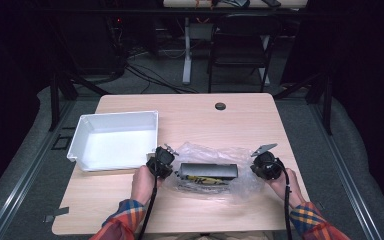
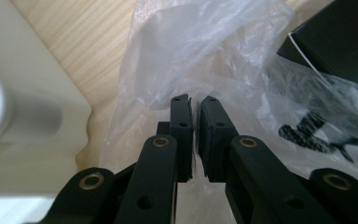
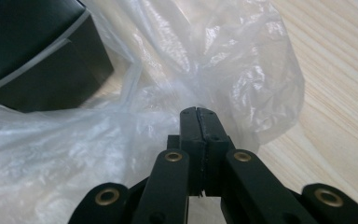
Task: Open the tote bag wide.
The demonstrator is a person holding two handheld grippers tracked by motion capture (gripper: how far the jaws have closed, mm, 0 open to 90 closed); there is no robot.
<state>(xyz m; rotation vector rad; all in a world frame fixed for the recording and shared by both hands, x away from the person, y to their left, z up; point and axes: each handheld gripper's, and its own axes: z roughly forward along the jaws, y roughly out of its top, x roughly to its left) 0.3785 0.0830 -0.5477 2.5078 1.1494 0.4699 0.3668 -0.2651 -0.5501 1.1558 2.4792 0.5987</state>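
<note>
A clear plastic bag (image 1: 215, 151) lies on the wooden table (image 1: 195, 115) with a long black box (image 1: 207, 171) inside it. My left gripper (image 1: 167, 167) is at the bag's left end. In the left gripper view its jaws (image 2: 195, 105) stand almost together with a fold of the bag (image 2: 191, 46) pinched between the pads. My right gripper (image 1: 260, 167) is at the bag's right end. In the right gripper view it (image 3: 199, 112) is shut on the film (image 3: 223, 51). The black box (image 2: 340, 42) (image 3: 32, 46) lies just beyond each gripper.
A white plastic bin (image 1: 117, 116) stands on the table left of the bag, and its corner (image 2: 23, 116) is close to my left gripper. A round black grommet (image 1: 220, 106) sits near the far edge. A chair (image 1: 240, 40) and desk legs stand behind the table.
</note>
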